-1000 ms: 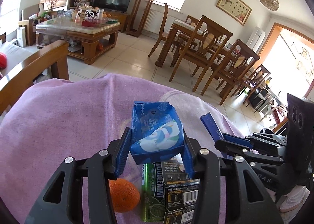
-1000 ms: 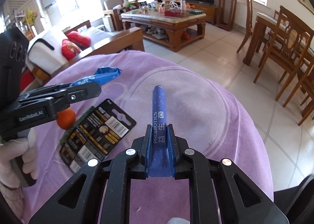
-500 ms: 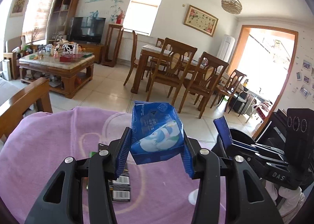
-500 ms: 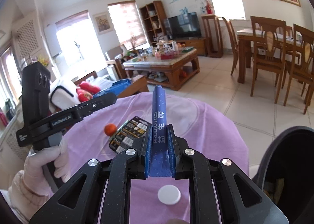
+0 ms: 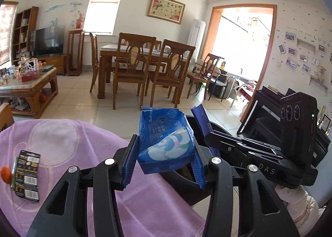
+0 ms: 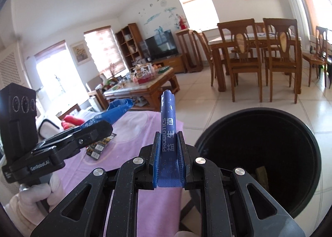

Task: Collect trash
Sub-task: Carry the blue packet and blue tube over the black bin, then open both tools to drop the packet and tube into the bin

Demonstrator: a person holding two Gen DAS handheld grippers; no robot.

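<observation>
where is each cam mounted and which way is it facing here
Left wrist: sits on the left gripper, facing the dining chairs and doorway; shows its fingers clamping a blue wipes pack, plus the right gripper and a gloved hand.
Right wrist: sits on the right gripper, facing the TV wall and black bin; shows its fingers shut on a probiotics sachet, plus the left gripper.
Shared: purple tablecloth, both packets, the dining set.
</observation>
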